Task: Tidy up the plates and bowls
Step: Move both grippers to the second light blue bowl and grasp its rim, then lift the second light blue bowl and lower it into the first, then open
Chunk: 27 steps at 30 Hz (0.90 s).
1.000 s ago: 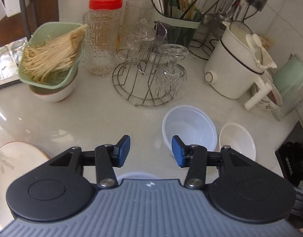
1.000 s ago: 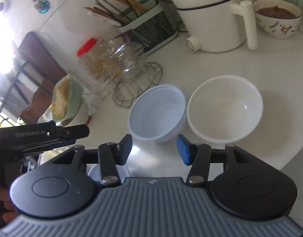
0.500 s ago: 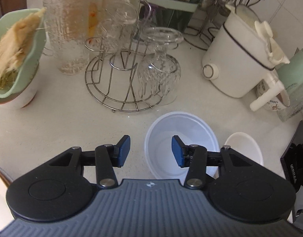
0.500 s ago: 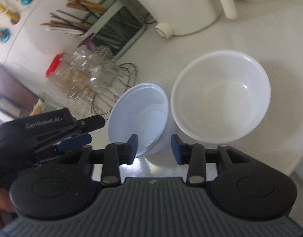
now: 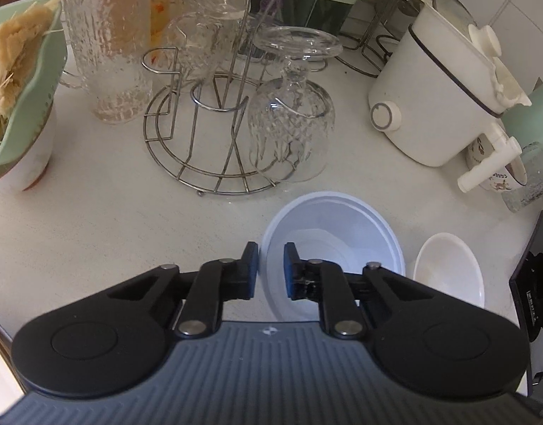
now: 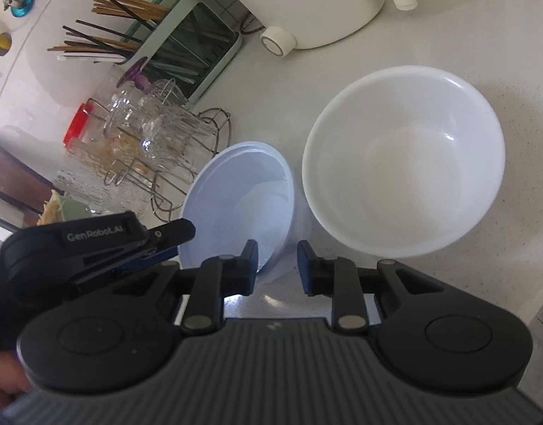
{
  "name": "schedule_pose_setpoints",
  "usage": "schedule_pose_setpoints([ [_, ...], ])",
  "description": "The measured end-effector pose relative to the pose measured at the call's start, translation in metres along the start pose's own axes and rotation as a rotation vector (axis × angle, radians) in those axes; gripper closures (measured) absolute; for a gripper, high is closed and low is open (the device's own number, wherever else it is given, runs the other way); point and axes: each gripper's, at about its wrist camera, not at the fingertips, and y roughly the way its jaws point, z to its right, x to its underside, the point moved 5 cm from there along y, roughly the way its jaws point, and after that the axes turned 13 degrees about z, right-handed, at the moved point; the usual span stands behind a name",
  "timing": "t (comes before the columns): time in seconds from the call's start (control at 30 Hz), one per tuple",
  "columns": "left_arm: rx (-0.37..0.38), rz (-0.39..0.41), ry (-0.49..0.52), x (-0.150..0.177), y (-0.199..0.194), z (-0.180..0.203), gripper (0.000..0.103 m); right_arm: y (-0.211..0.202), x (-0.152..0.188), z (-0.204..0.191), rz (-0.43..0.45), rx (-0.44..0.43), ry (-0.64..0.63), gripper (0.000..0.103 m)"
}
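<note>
Left wrist view: my left tongs (image 5: 270, 269) are closing on the near rim of the pale blue translucent plastic bowl (image 5: 337, 228), one pad outside the wall and one inside, apparently pinching it. Right wrist view: my right tongs (image 6: 278, 265) are closing too, straddling the same bowl's opposite rim; I cannot tell whether the pads touch it yet. Just beside it on the speckled white tabletop (image 6: 466, 53) sits the larger glossy white bowl (image 6: 404, 166), empty and separate. I judge the task barely begun: nothing is stacked yet, and no plates appear in either view.
</note>
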Motion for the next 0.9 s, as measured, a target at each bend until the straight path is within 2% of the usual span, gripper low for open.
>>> schedule_pose_setpoints([
  [0.1,-0.002,0.01,-0.034,0.001,-0.003,-0.005,0.095,0.001,0.0,0.0,-0.007,0.006,-0.008,0.079],
  [0.43,0.013,0.021,-0.091,0.0,-0.019,-0.013,0.095,-0.001,0.0,-0.005,-0.029,-0.005,-0.051,0.082],
  [0.9,0.022,0.038,-0.116,0.0,-0.062,-0.013,0.095,-0.027,-0.001,-0.022,-0.027,-0.031,-0.127,0.082],
])
